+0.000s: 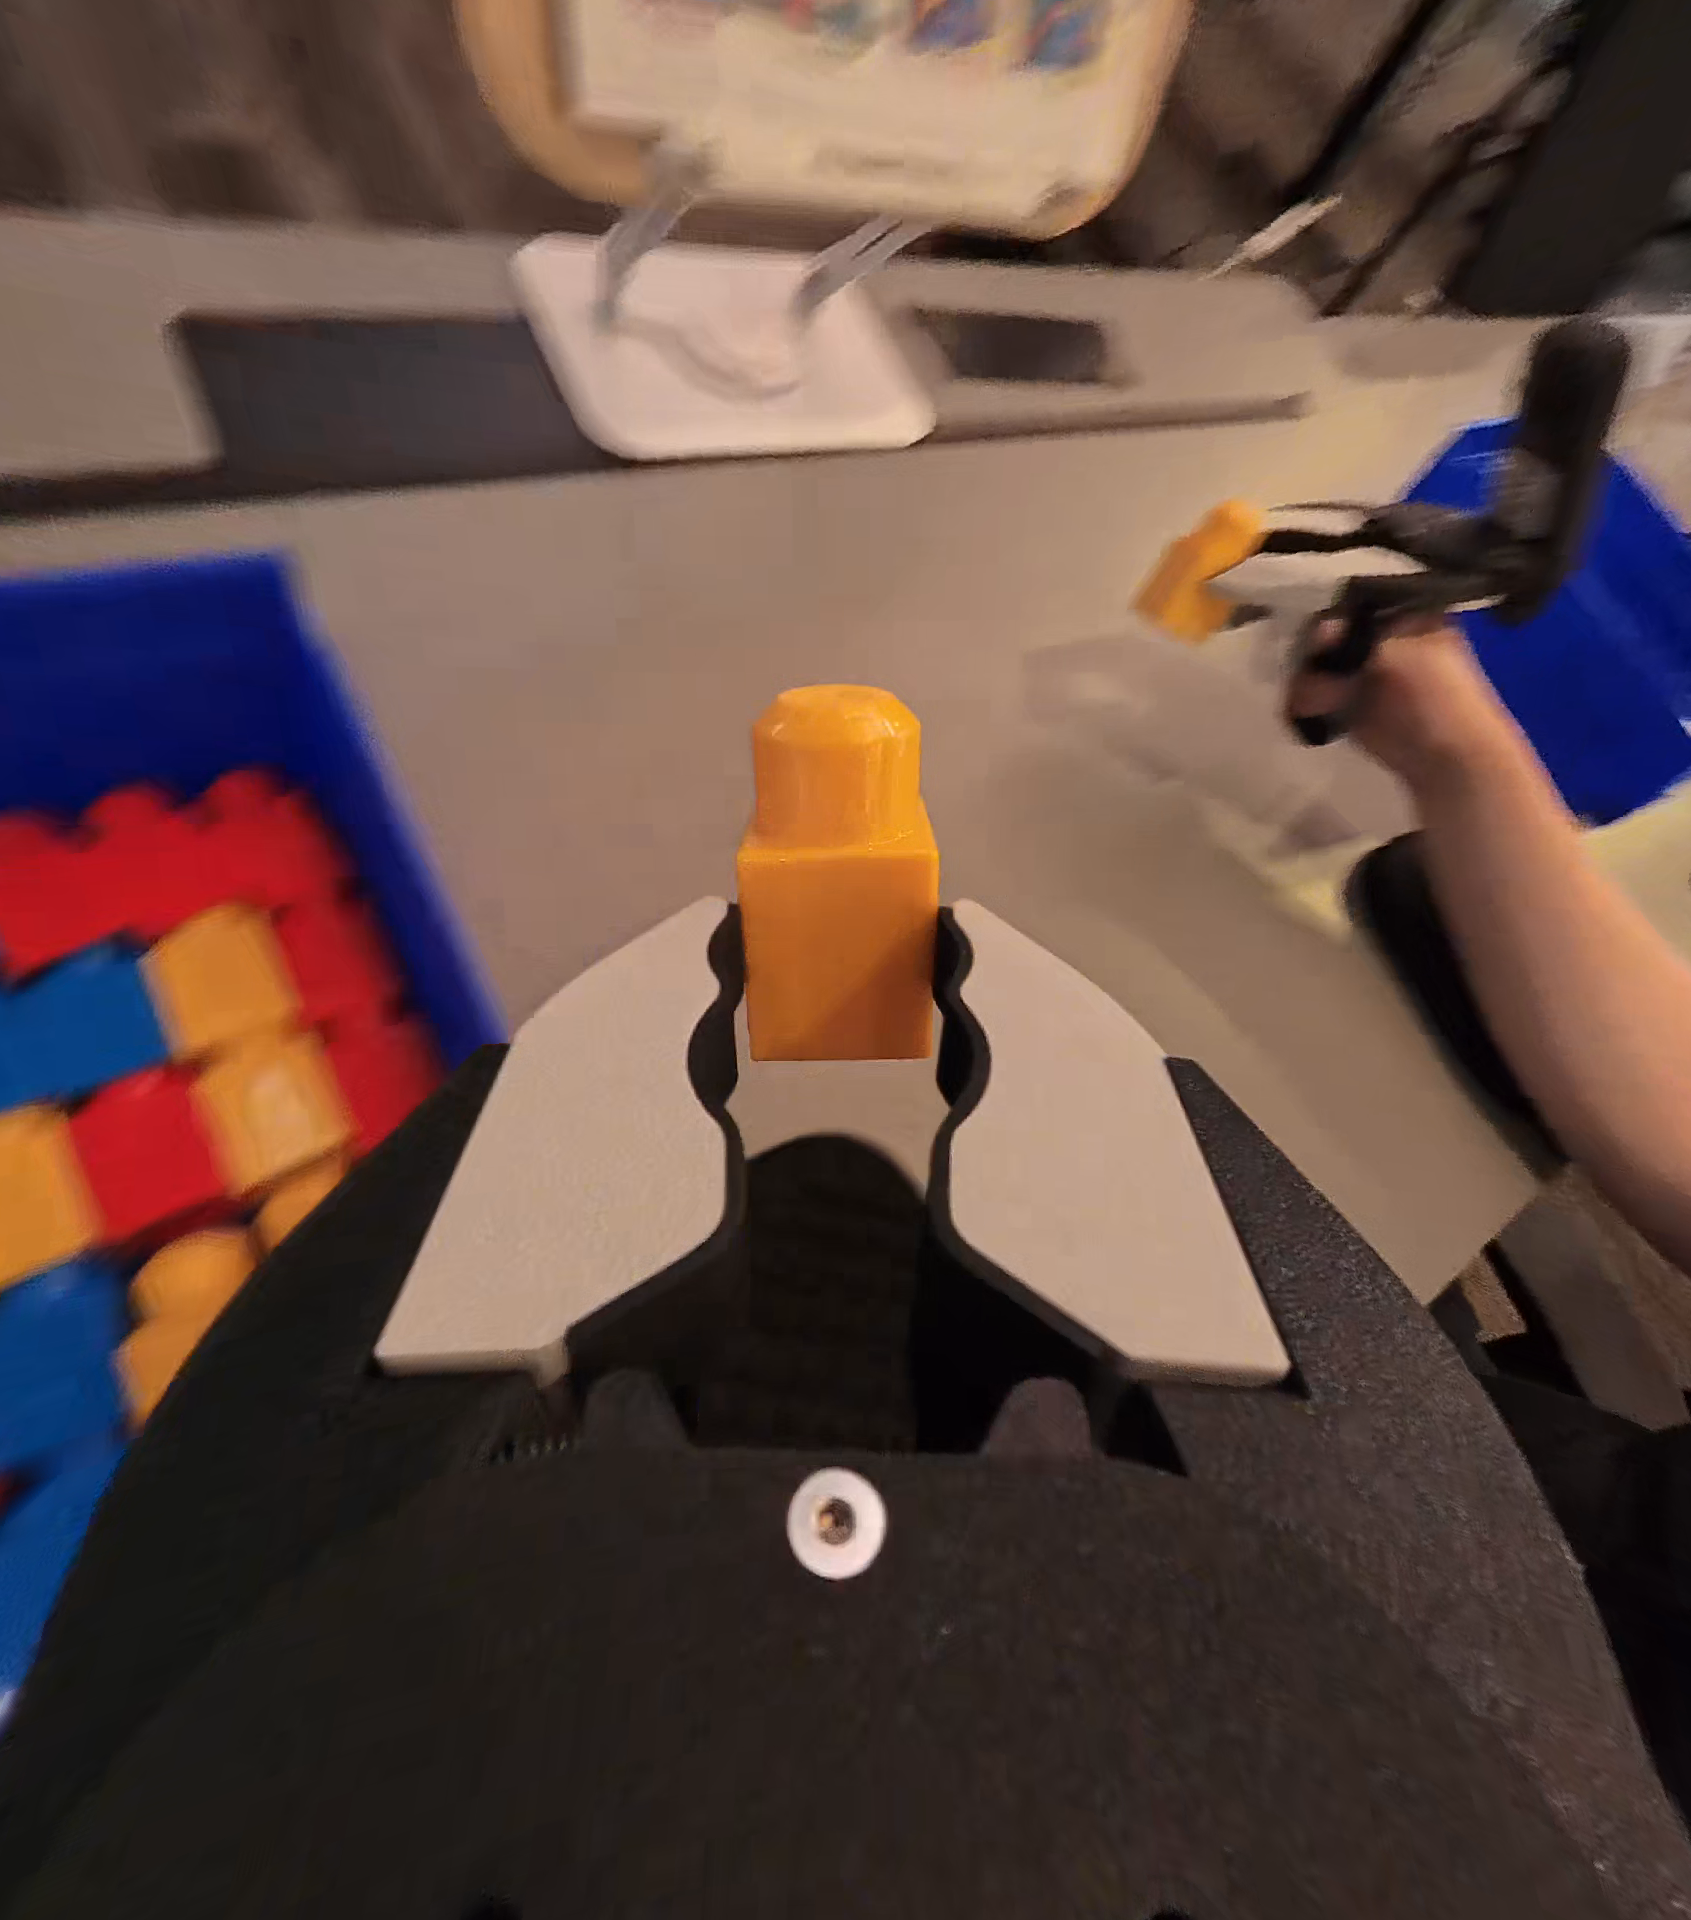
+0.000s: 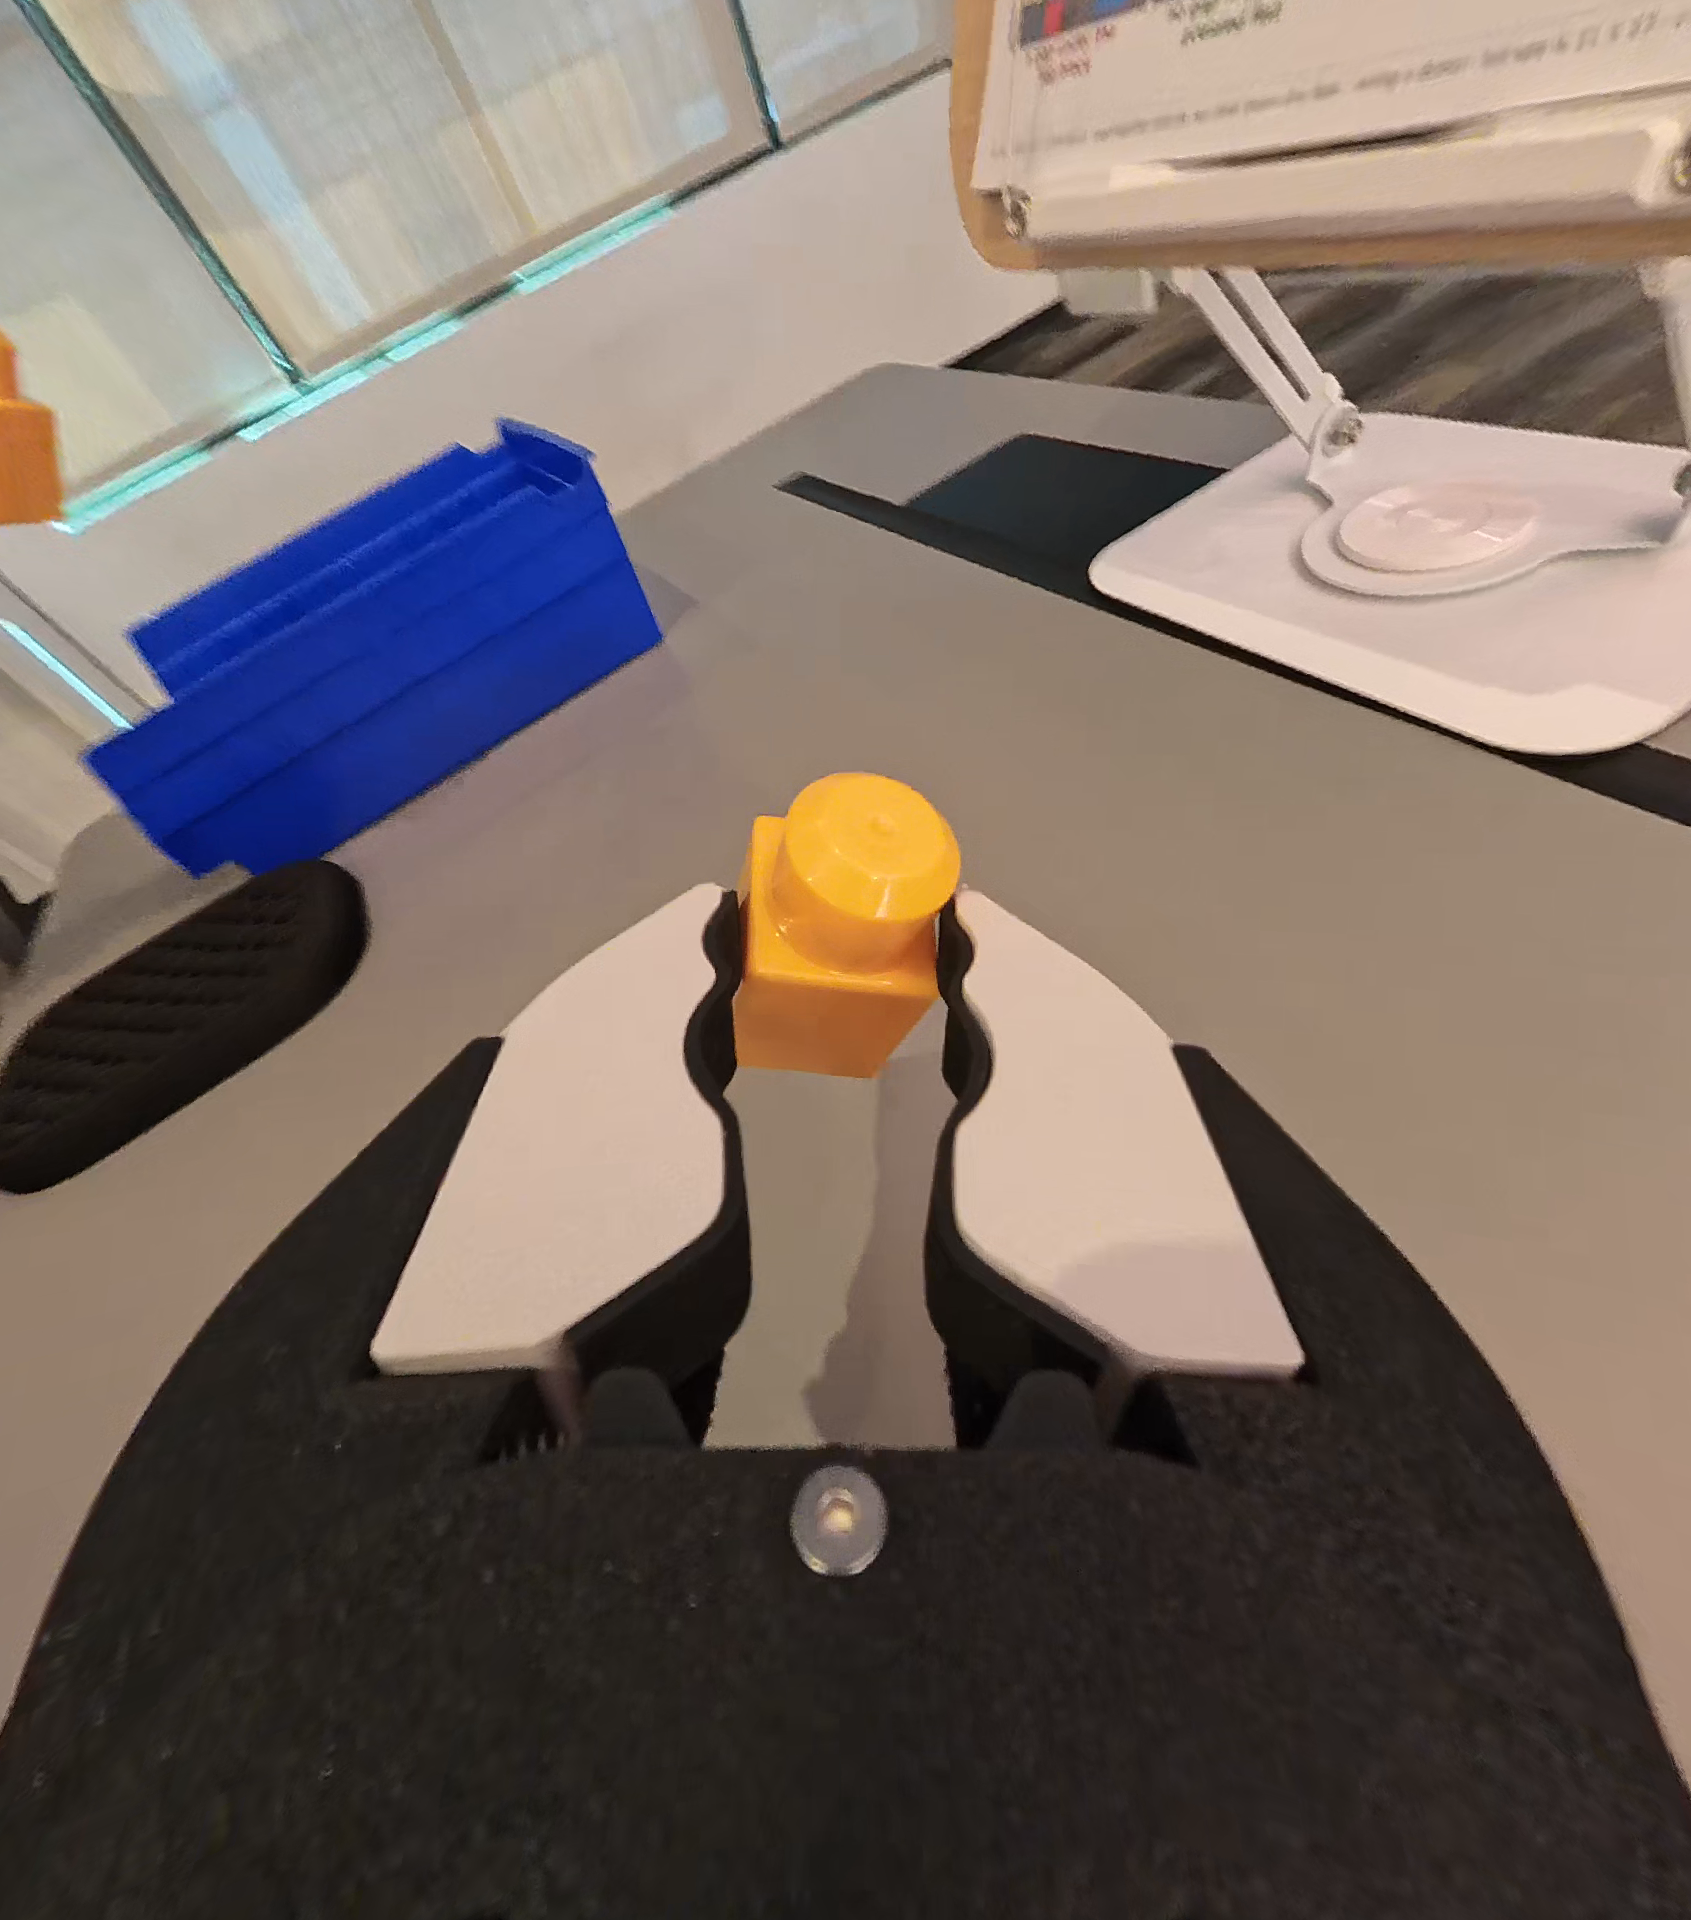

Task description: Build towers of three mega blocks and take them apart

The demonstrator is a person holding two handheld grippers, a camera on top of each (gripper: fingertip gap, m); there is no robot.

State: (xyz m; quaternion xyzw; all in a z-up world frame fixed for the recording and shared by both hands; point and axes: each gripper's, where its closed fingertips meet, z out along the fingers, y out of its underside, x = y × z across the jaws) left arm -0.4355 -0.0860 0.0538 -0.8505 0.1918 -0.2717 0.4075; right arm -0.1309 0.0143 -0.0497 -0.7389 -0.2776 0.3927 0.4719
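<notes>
Two tongs (image 1: 836, 966) (image 2: 836, 961) raised, each gripping orange block (image 1: 836, 914) (image 2: 846, 935)

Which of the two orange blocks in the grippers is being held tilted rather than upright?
The orange block in the right gripper: its stud leans toward the camera, body twisted between the fingers. The orange block in the left gripper stands straight, stud pointing up.

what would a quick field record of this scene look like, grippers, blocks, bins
left hand-held gripper: shut on an orange block, stud up, held above the table
right hand-held gripper: shut on a second orange block, tilted
left bin: blue, holds red, blue and orange blocks
right bin: blue, contents not visible
table: grey, no tower standing on it
stand: white, at the far side
</notes>
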